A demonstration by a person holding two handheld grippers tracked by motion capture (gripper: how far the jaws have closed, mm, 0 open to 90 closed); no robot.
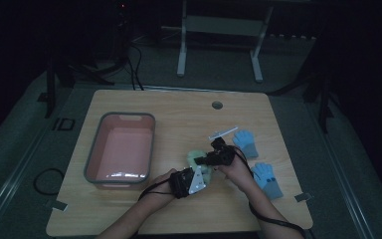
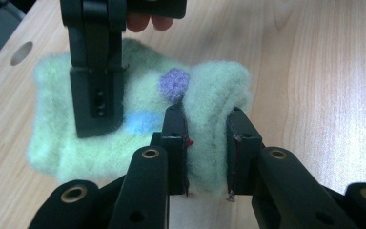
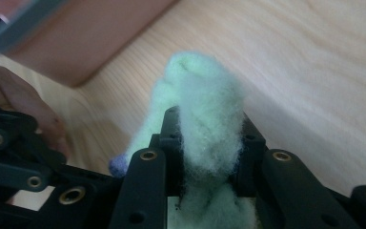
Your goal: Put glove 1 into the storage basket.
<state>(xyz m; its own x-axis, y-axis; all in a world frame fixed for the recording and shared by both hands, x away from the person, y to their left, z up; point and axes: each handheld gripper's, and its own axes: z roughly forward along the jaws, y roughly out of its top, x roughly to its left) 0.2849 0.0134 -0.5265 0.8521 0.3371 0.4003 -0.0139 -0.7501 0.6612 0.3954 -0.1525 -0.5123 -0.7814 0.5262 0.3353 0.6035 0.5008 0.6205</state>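
Fuzzy pale green wool is what we are holding with both tools: a soft green knitted glove [image 1: 198, 160] with a small purple knitted dot [image 2: 174, 84] and a light blue stripe, lying near the centre of the high view on the light wooden table [image 1: 179, 114]. Our left gripper [image 1: 195, 175] is pinching a raised fold at the edge of the glove, and in the left gripper view its two black jaws are pressing together on the wool at lower centre. Our right gripper [image 1: 199, 160] is also clamping a thick bunch of the same wool, seen in the middle of the right gripper view. The pink plastic tub with a grey rim [image 1: 93, 154] is standing at centre left of the high view, and two blue knitted gloves [image 1: 256, 162] are lying at the right.

We are judging some risks. Both grips are holding only loose fluff, so the fabric could slip out when we are lifting. Pulling the hands apart could stretch the glove or tear fibres.
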